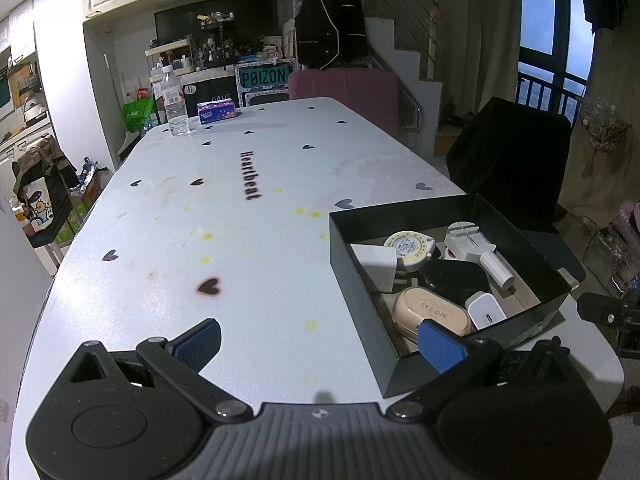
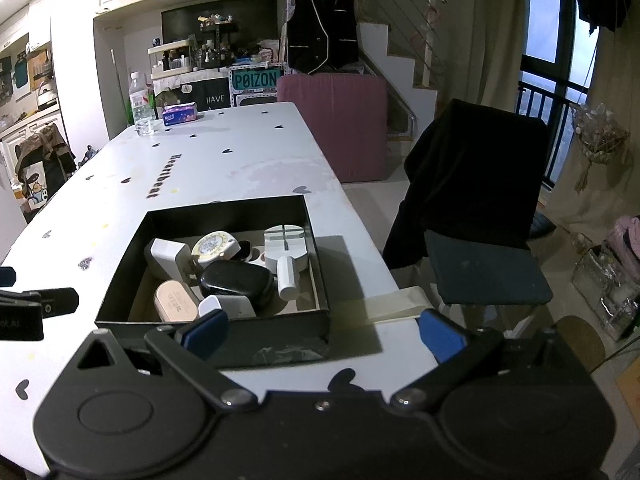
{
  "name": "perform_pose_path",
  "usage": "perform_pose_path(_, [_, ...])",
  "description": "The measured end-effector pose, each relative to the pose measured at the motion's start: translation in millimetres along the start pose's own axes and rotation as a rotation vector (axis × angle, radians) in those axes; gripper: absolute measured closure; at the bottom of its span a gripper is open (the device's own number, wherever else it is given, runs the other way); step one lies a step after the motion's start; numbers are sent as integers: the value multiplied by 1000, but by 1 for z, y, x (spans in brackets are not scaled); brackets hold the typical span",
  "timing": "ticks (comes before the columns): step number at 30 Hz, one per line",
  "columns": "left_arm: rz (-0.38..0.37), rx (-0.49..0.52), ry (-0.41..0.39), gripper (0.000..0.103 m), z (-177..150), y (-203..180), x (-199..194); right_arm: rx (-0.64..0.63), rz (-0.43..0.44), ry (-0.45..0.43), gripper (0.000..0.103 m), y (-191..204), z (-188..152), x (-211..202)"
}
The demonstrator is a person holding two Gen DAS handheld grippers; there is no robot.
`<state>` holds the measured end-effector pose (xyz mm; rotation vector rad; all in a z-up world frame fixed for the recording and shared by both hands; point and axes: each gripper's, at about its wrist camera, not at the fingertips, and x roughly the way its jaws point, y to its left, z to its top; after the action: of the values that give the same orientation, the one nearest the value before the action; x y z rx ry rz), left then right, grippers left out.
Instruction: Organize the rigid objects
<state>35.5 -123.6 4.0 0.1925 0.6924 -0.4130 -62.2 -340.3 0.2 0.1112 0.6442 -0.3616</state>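
— How do our fingers stand?
— Spread wide on both, holding nothing; our left gripper (image 1: pixel 320 340) hovers low at the bottom of its frame, our right gripper (image 2: pixel 322 334) likewise, both tilted down at the table (image 1: pixel 248 240).
— And the things?
— All in the black box (image 2: pixel 120 280) at centre of the right view; the tan case (image 2: pixel 174 300) lies slanting toward upper left; the white tool (image 2: pixel 286 256) points its handle at us.
— Room?
— Bare tabletop left of the box; table edge close on its right.
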Motion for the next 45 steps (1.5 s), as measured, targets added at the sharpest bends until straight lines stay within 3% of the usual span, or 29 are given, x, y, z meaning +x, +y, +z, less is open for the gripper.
perform_pose_path(45, [0,1,1,0,1,0,-1,3,-1,3,0,-1,-2,1])
